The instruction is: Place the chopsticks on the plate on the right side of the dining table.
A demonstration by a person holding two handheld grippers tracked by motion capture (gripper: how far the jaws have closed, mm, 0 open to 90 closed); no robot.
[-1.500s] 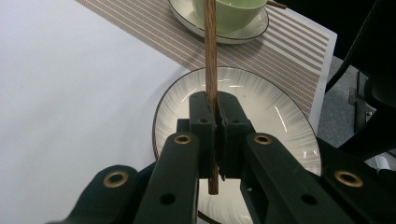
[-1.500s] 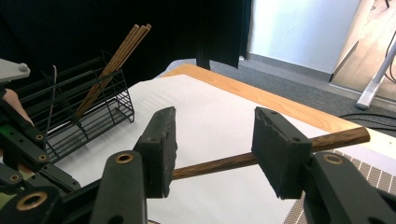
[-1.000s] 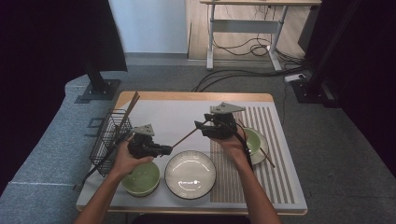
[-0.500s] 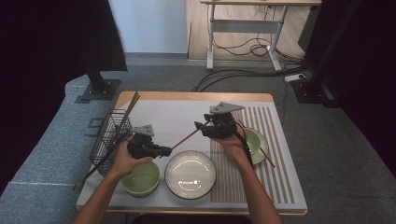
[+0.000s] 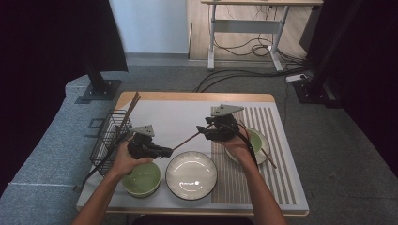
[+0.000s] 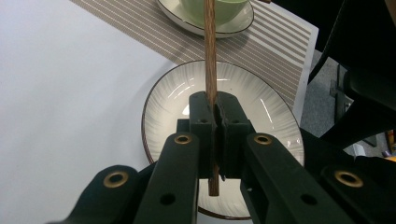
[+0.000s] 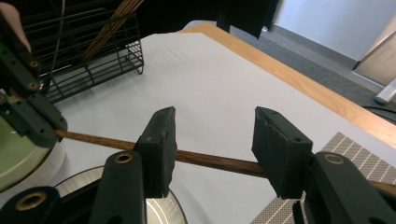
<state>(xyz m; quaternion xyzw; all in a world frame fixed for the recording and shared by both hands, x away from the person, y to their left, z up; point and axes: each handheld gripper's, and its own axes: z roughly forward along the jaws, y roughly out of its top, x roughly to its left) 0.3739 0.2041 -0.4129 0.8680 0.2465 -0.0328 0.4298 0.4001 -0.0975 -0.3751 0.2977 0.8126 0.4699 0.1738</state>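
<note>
My left gripper point(image 5: 165, 151) is shut on one end of a brown wooden chopstick point(image 5: 185, 140), which reaches up and right toward my right gripper point(image 5: 202, 130). In the left gripper view the pads point(image 6: 216, 112) pinch the chopstick point(image 6: 210, 46) over a white ribbed plate point(image 6: 168, 98). In the right gripper view the jaws point(image 7: 215, 135) stand open, and the chopstick point(image 7: 210, 161) runs crosswise between them without either pad pressing on it. The left gripper point(image 7: 32, 116) shows at that view's left edge.
A white plate point(image 5: 191, 175) lies at the front centre, with a green bowl point(image 5: 141, 179) to its left. Another green bowl point(image 5: 256, 140) sits on a saucer on the striped mat point(image 5: 277, 187). A black wire basket point(image 5: 110, 136) with chopsticks stands at the left.
</note>
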